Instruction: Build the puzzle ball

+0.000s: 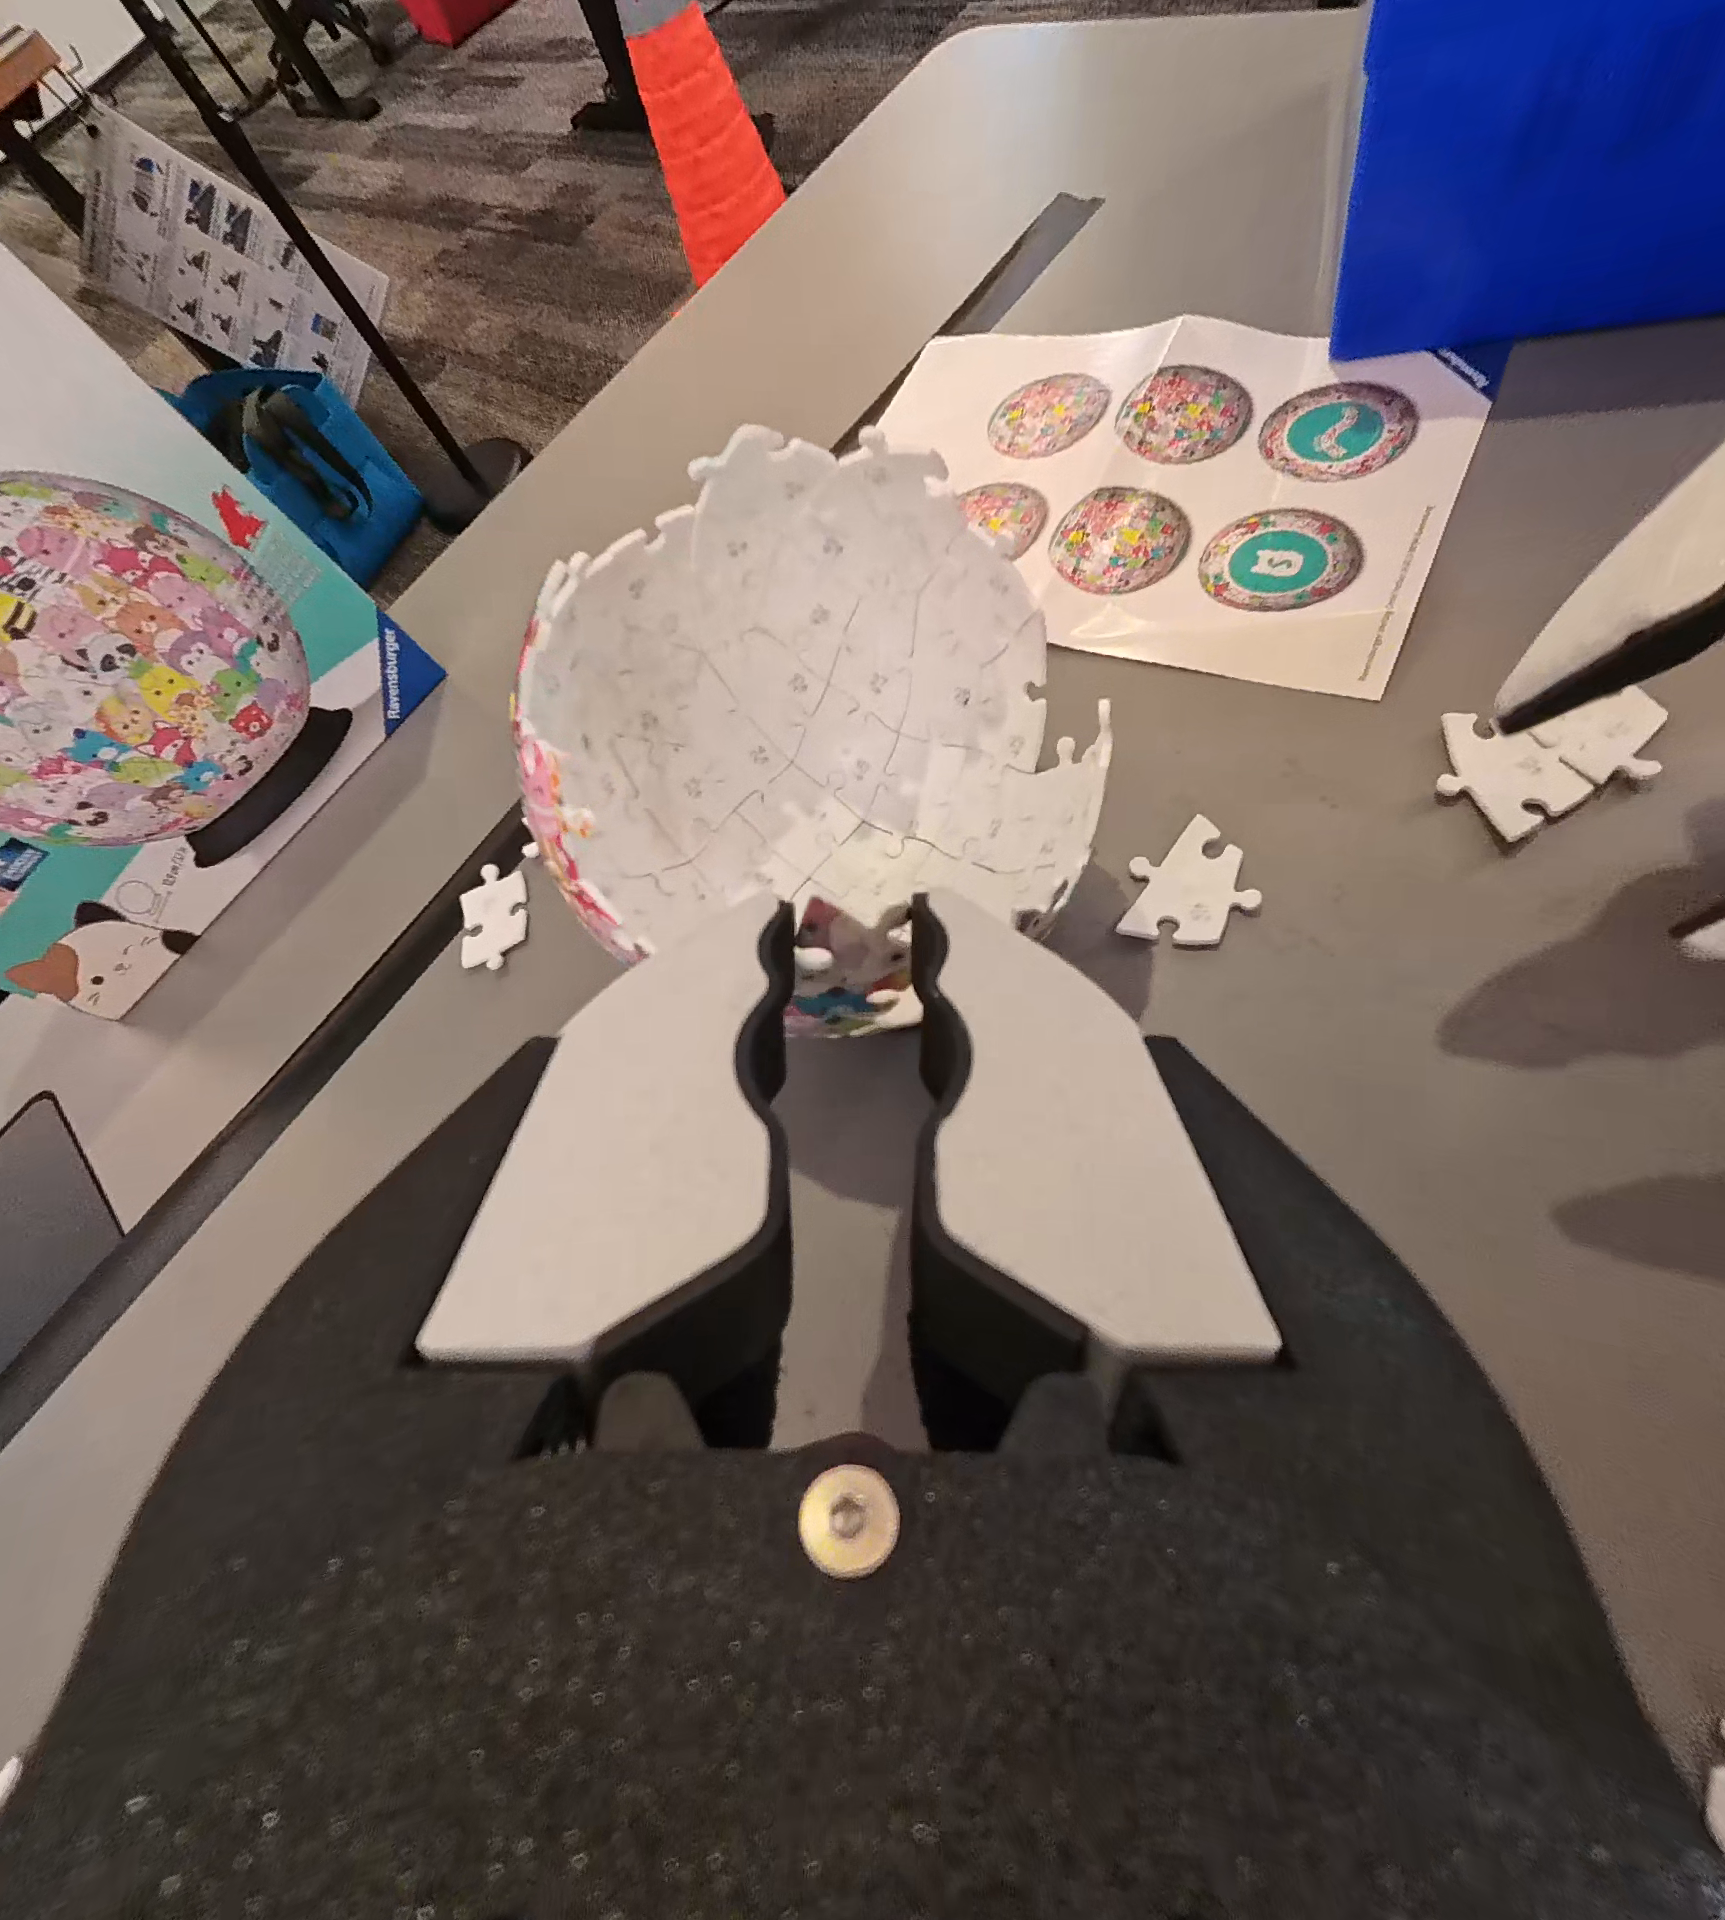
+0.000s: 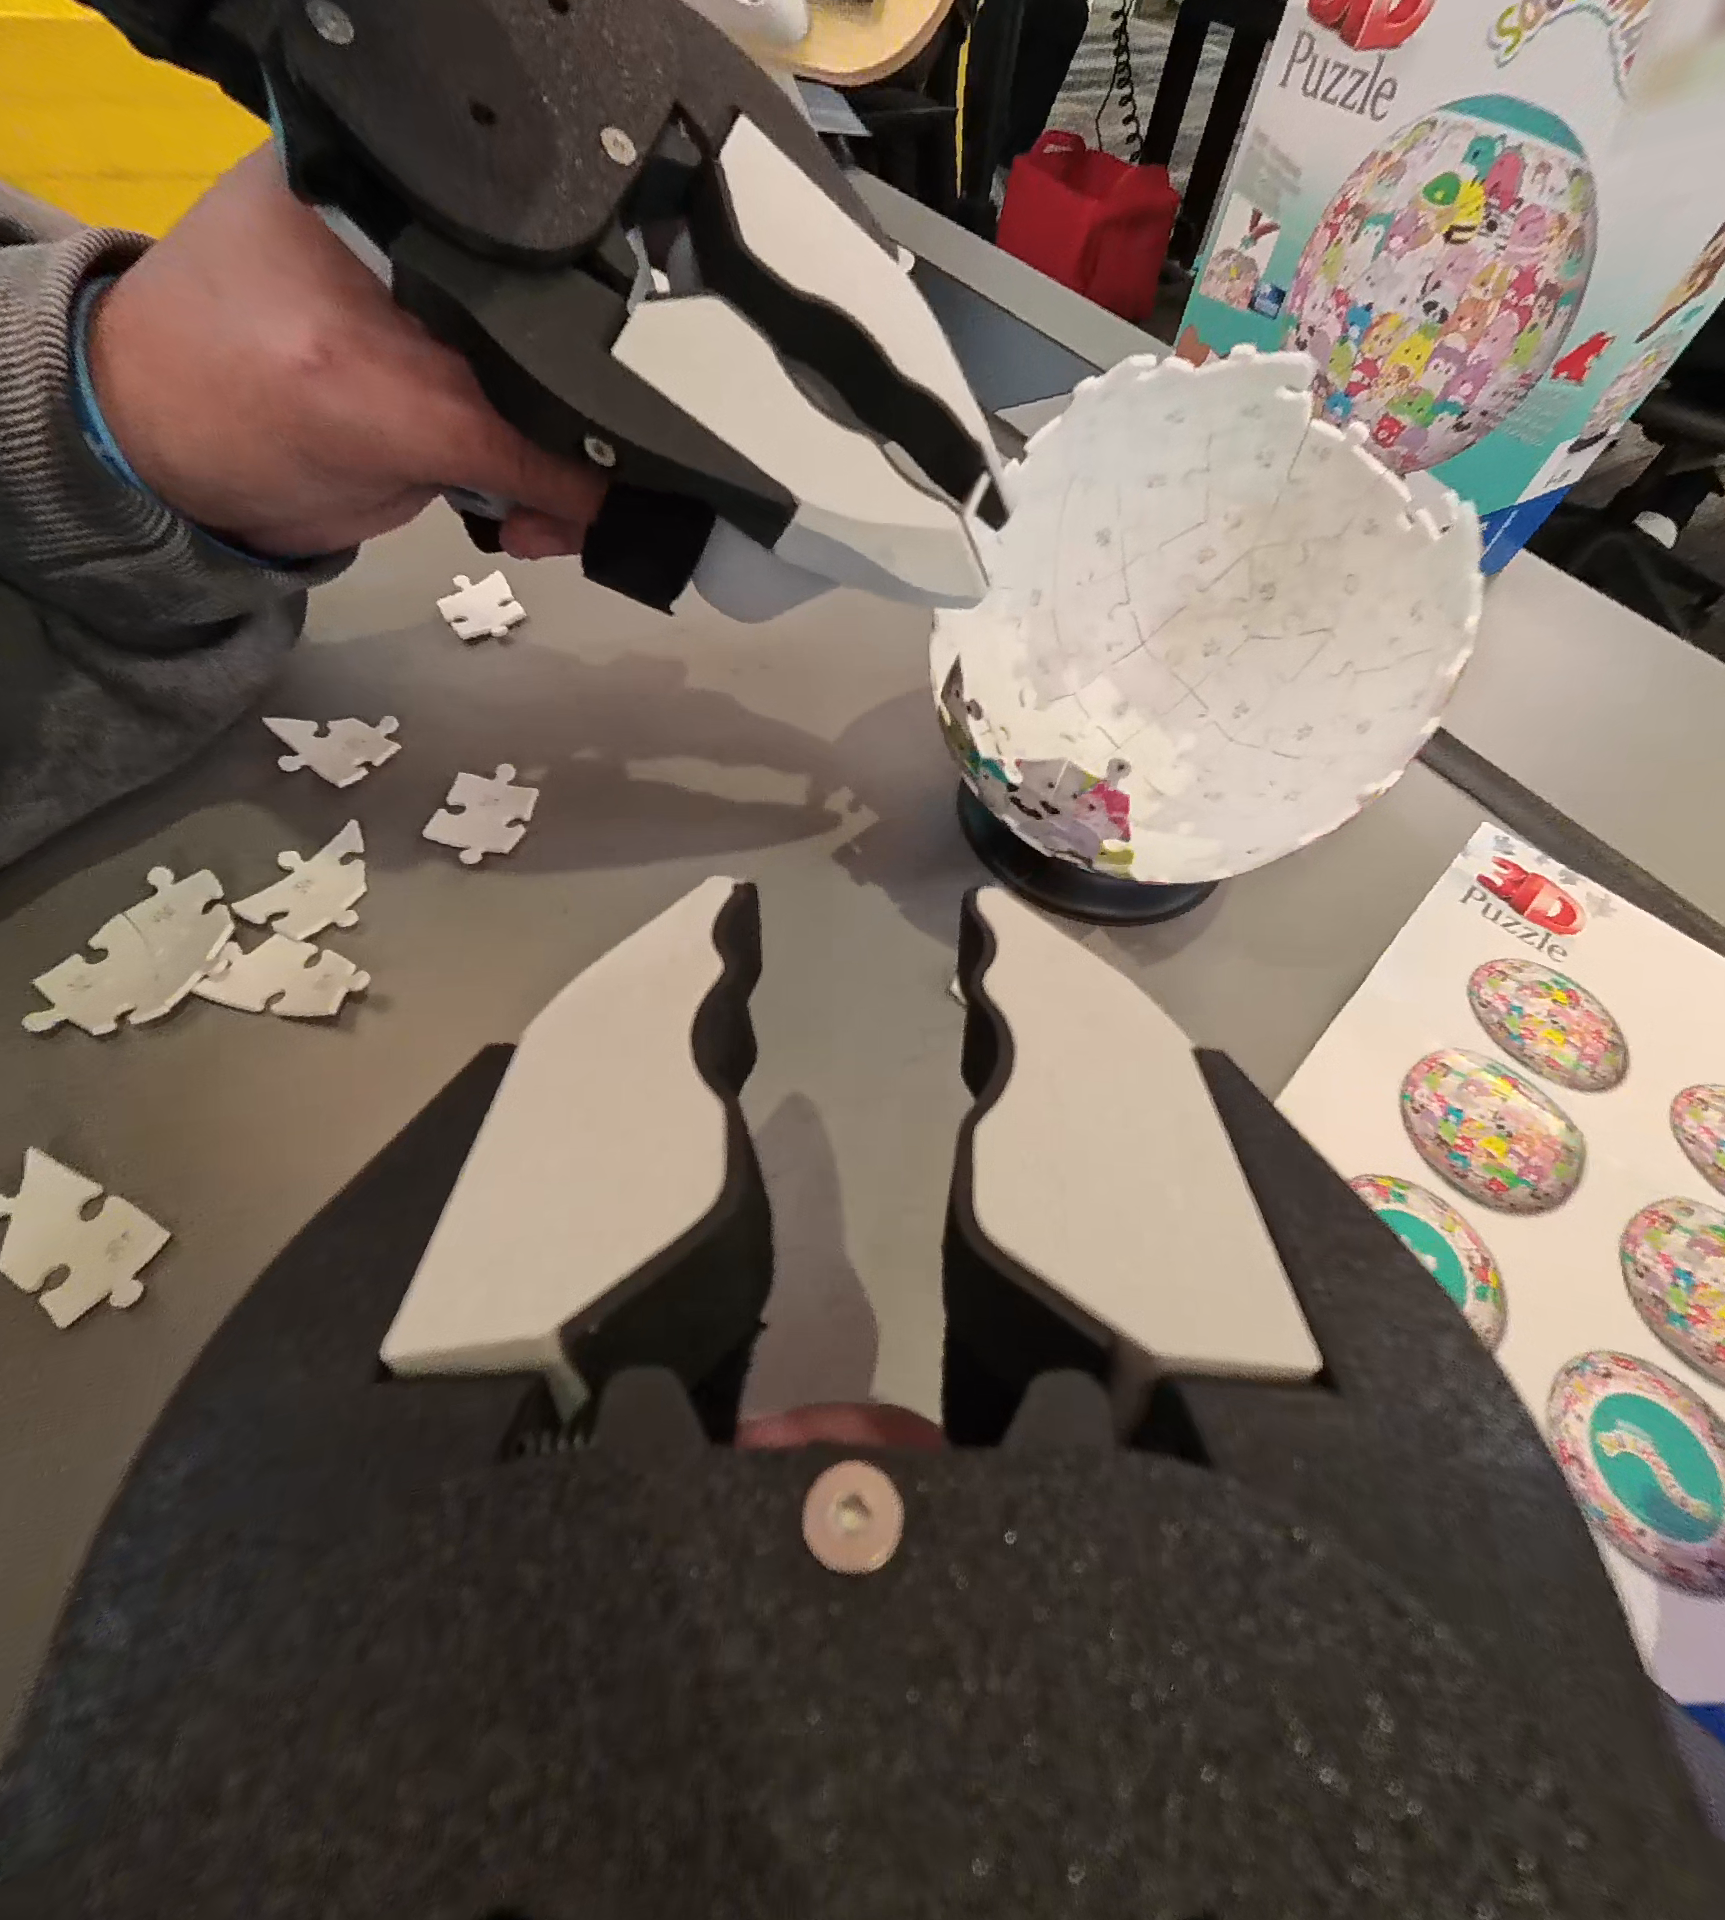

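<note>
The left gripper (image 1: 853, 920) covers the near rim of the puzzle ball (image 1: 796, 686), so its grip there cannot be judged. The black stand (image 2: 1076, 883) shows only as a crescent under the ball, beyond the right gripper (image 2: 858, 914). The puzzle box (image 2: 1481, 260) beyond the ball and the instruction sheet (image 2: 1606, 1195) beside the right tongs run off the edge. Numbers on loose pieces (image 2: 479, 816) are too small to make out.

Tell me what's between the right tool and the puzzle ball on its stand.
Bare grey table: in the right wrist view, nothing lies between the right tool and the puzzle ball.
</note>
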Demonstrator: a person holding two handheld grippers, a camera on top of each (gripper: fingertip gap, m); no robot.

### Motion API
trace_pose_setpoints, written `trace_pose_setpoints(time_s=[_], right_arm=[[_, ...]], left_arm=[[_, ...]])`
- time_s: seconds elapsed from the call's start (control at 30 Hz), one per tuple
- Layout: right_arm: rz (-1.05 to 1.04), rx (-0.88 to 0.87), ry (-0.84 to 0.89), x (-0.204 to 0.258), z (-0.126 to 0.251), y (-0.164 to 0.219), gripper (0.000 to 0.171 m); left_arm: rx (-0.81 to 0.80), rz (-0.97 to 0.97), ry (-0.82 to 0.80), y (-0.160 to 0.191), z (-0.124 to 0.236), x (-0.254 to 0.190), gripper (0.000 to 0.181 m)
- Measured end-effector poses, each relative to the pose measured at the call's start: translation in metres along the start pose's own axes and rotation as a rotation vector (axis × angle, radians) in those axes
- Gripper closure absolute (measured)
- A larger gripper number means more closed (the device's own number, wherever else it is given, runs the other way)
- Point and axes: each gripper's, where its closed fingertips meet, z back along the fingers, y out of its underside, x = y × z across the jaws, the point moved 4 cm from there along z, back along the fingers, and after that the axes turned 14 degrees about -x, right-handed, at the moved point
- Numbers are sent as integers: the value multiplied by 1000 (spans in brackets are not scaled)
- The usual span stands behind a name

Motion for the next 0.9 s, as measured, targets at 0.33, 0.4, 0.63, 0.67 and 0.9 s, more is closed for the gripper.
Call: trace_pose_setpoints(time_s=[0.33,0.4,0.63,0.67,0.9], right_arm=[[-37,-17,-9,-1,-1,1,131],[-47,-49,-9,-4,0,-3,127],[-187,-76,-18,-51,-4,-14,70],[-228,-44,-34,-58,-9,-9,61],[-408,21,-173,-89,-52,6,34]], left_arm=[[-18,-5,-3,0,4,1,155],[-41,16,10,-6,10,0,150],[-113,314,130,-39,33,29,144],[-90,366,157,-40,30,39,138],[118,588,376,-19,-11,88,115]])
